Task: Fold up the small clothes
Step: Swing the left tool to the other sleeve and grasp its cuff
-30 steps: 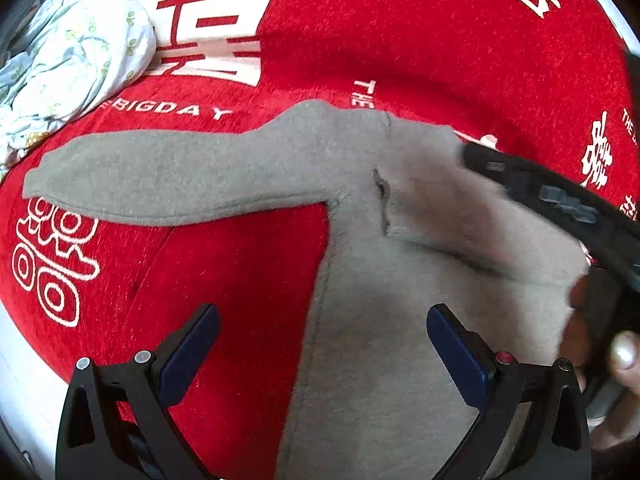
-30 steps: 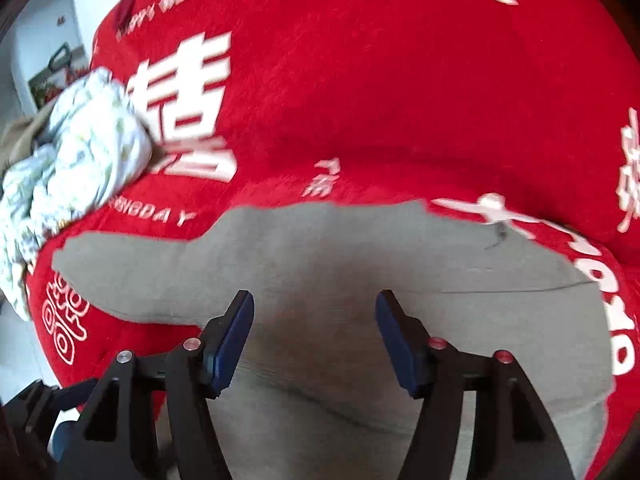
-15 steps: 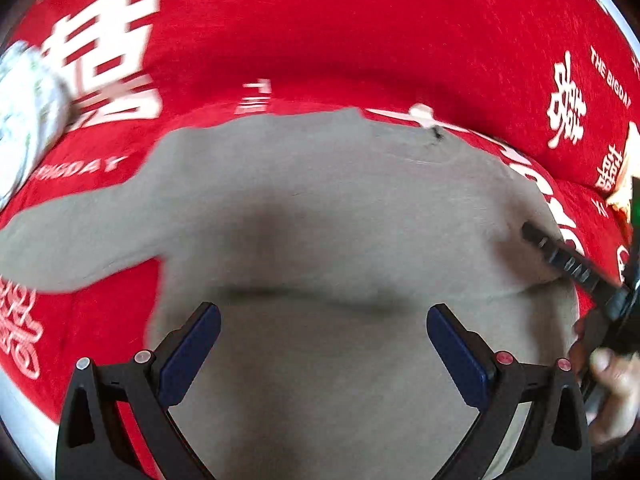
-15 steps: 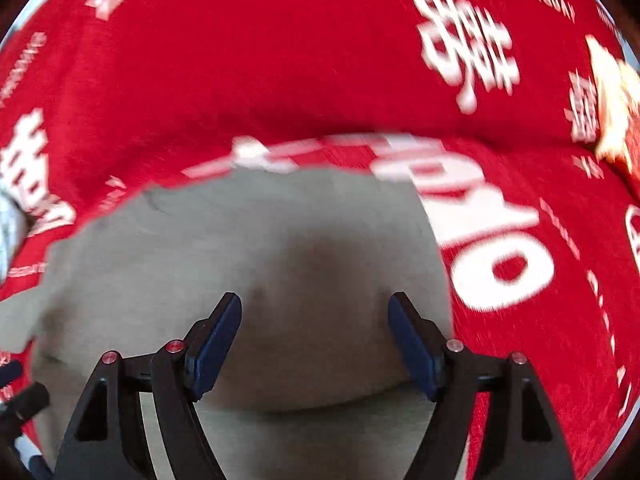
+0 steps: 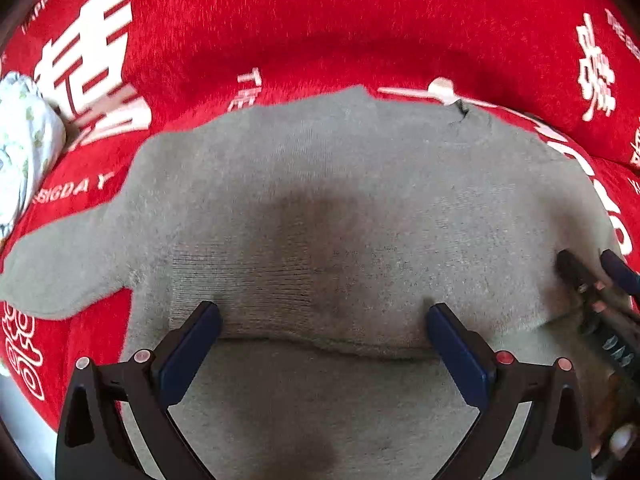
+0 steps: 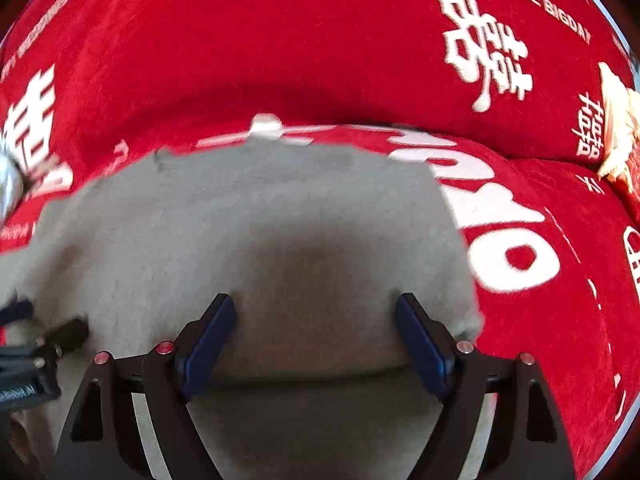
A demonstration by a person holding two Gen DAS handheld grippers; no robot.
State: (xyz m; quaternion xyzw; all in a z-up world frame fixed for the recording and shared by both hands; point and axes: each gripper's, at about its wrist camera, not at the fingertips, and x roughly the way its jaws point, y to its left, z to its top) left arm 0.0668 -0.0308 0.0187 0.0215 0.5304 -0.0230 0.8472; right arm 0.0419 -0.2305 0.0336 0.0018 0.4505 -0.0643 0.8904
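A small grey knit sweater (image 5: 340,208) lies flat on a red cloth, one sleeve stretched out to the left (image 5: 60,268). A fold ridge crosses it just ahead of both grippers. My left gripper (image 5: 324,340) is open and empty, low over the sweater's middle. My right gripper (image 6: 316,340) is open and empty over the sweater's right part (image 6: 260,220), near its right edge. The right gripper also shows in the left wrist view (image 5: 596,276) at the sweater's right side. The left gripper's tips show at the left edge of the right wrist view (image 6: 44,324).
The red cloth (image 5: 360,32) with white lettering covers the whole surface. A crumpled white patterned garment (image 5: 24,152) lies at the far left. A pale yellow object (image 6: 618,128) sits at the far right edge of the right wrist view.
Both grippers have swung rightward and come in lower over the sweater's body. The left view went from the sleeve and armpit to the middle of the sweater. Both stayed open.
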